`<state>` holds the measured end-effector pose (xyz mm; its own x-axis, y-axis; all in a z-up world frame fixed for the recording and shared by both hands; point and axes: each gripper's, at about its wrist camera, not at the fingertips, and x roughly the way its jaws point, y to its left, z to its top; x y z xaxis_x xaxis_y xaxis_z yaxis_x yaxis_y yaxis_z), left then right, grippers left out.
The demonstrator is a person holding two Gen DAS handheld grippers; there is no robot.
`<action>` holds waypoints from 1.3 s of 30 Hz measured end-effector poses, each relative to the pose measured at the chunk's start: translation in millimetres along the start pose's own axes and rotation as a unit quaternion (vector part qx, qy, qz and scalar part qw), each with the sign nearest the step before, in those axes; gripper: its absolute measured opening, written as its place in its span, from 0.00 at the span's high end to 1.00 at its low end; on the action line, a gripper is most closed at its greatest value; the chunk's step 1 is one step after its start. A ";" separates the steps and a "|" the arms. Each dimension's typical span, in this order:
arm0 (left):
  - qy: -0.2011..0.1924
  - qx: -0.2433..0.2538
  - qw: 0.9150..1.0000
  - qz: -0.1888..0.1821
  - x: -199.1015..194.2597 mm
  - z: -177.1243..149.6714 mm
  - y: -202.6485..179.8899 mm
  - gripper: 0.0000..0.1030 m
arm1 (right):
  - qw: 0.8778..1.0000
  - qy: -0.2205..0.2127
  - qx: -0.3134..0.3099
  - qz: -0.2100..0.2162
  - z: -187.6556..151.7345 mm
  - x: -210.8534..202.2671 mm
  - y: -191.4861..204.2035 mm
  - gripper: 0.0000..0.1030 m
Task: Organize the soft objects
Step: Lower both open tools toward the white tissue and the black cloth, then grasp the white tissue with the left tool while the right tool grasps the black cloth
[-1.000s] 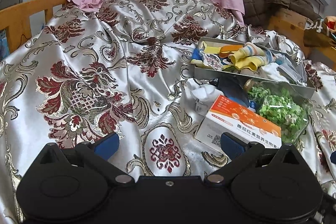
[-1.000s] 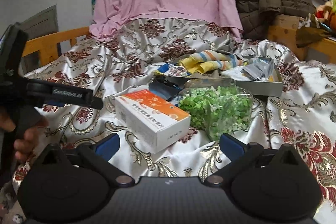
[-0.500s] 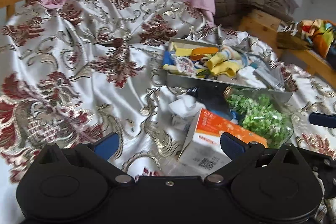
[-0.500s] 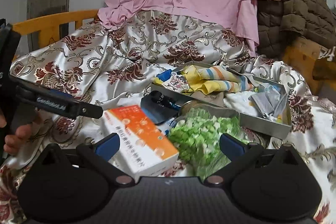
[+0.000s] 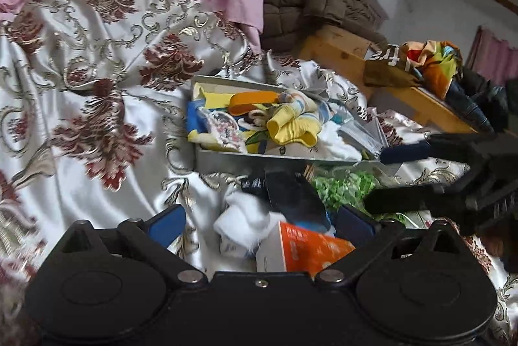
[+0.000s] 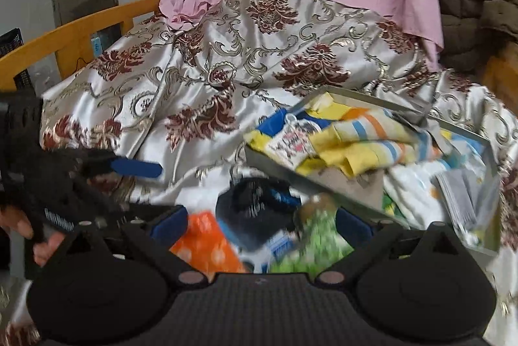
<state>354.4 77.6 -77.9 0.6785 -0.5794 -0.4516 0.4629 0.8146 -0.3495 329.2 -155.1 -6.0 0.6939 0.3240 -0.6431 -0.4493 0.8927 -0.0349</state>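
Blue-padded jaws both wide apart, empty, above orange box (image 5: 307, 248).

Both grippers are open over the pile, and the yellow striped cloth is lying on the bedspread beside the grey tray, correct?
Not quite. The yellow striped cloth lies inside the grey tray, not beside it; the left wrist view shows this. The left gripper and right gripper are indeed open.

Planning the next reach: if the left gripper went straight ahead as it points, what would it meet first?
Probably the white sock lying between the open left gripper fingers, beside the orange box; depth is uncertain.
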 end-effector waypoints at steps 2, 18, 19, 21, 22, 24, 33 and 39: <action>-0.002 -0.004 1.000 -0.015 5.8 -0.1 5.3 0.06 | 1.000 0.009 0.007 0.009 13.2 8.9 -4.3 0.07; 0.035 -0.051 0.997 -0.051 25.5 -7.0 34.6 0.41 | 0.990 0.132 0.043 0.034 49.0 78.0 2.8 0.43; 0.036 -0.057 0.996 -0.054 26.6 -7.3 36.6 0.40 | 0.989 0.137 0.041 0.032 48.7 80.2 4.4 0.47; 0.038 -0.069 0.995 -0.057 28.1 -8.0 41.0 0.40 | 0.988 0.148 0.033 0.024 48.5 85.9 8.6 0.53; 0.039 -0.074 0.995 -0.059 29.0 -8.4 42.3 0.41 | 0.988 0.152 0.028 0.018 47.8 87.8 10.5 0.59; 0.040 -0.081 0.994 -0.064 29.8 -8.8 44.2 0.43 | 0.987 0.161 0.025 0.011 46.8 91.1 12.1 0.66; 0.040 -0.120 0.989 -0.078 30.4 -11.9 54.9 0.73 | 0.985 0.167 0.029 0.007 42.0 95.5 10.7 0.88; 0.052 -0.113 0.990 -0.062 34.2 -10.9 51.3 0.73 | 0.986 0.163 0.029 0.012 40.6 94.6 10.0 0.88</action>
<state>395.2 99.3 -120.2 0.5564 -0.6840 -0.4718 0.3917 0.7167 -0.5769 413.2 -102.8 -36.2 0.4621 0.2355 -0.8550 -0.4237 0.9056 0.0205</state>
